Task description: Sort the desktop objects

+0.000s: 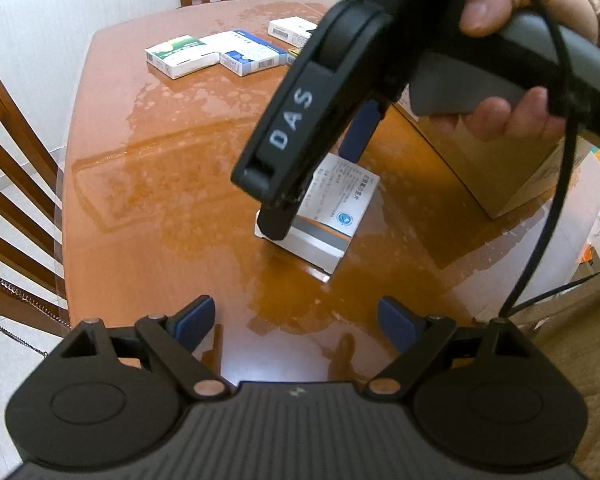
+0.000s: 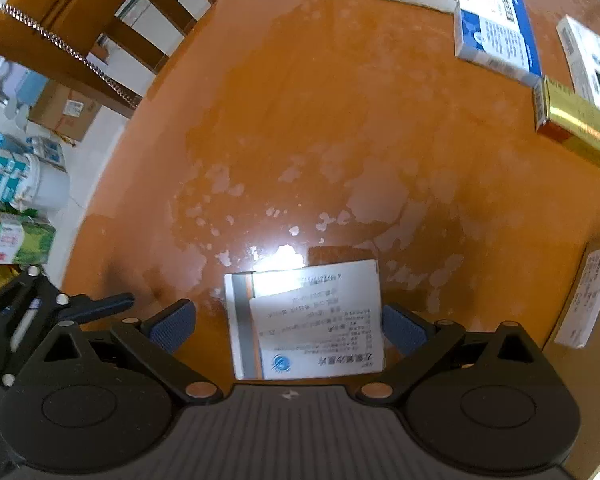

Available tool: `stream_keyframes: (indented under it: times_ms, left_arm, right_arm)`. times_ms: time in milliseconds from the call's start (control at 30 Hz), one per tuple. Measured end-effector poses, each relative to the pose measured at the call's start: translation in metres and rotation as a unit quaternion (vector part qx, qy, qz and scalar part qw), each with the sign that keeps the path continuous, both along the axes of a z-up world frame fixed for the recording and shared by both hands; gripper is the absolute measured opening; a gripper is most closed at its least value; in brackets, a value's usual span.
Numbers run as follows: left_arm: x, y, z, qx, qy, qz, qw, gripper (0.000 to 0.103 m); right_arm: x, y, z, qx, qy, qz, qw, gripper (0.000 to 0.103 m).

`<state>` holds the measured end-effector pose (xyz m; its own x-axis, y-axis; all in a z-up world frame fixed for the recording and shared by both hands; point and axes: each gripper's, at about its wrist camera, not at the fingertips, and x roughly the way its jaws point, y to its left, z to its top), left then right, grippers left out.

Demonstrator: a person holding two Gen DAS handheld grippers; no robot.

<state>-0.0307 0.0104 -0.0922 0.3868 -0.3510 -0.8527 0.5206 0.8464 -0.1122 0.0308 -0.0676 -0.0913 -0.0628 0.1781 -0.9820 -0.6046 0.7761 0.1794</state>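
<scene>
A white medicine box with a grey stripe point(image 2: 308, 320) lies on the wooden table point(image 2: 320, 140), between the open jaws of my right gripper point(image 2: 288, 320); the right pad is at its edge, the left pad stands apart. In the left wrist view the same box point(image 1: 328, 212) sits mid-table under the right gripper point(image 1: 316, 184). My left gripper point(image 1: 296, 320) is open and empty, low over the table's near side. A green-and-white box point(image 1: 180, 56), a blue-and-white box point(image 1: 252, 54) and a white box point(image 1: 292, 30) lie at the far side.
A gold box point(image 2: 580, 124) lies by the far boxes. A cardboard box point(image 1: 496, 168) stands at the right of the table. Wooden chairs point(image 1: 16, 184) stand at the left and far sides. Cartons and a bucket point(image 2: 40, 184) sit on the floor.
</scene>
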Motion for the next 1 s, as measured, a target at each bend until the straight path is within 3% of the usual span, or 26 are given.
stream_keyframes:
  times_ms: [167,300,333,500,733,1000]
  left_arm:
    - [0.000,0.001,0.002,-0.004,0.001,-0.005,1.0000,0.089]
    - [-0.001,-0.002,0.001,-0.001,0.001,-0.010,1.0000,0.089]
    - [-0.001,-0.003,0.001,-0.001,0.001,-0.011,0.9999,0.089]
    - [0.000,-0.004,0.001,-0.003,0.000,-0.014,0.9999,0.089]
    - [0.004,-0.005,0.001,0.000,-0.006,-0.006,1.0000,0.089]
    - [0.016,0.001,0.004,0.015,-0.016,0.030,0.9993,0.089]
  right_arm:
    - [-0.006,0.002,-0.006,-0.021,-0.030,0.026,0.999,0.102]
    - [-0.006,-0.003,-0.012,-0.027,-0.020,0.006,0.999,0.097]
    - [-0.006,-0.004,-0.013,-0.029,-0.016,-0.002,0.999,0.091]
    - [-0.006,-0.012,-0.011,-0.028,-0.010,-0.072,0.997,0.091]
    - [-0.007,-0.039,-0.013,-0.024,0.020,-0.213,0.977,0.091]
    - [-0.014,-0.065,-0.006,-0.008,0.016,-0.234,0.972,0.091]
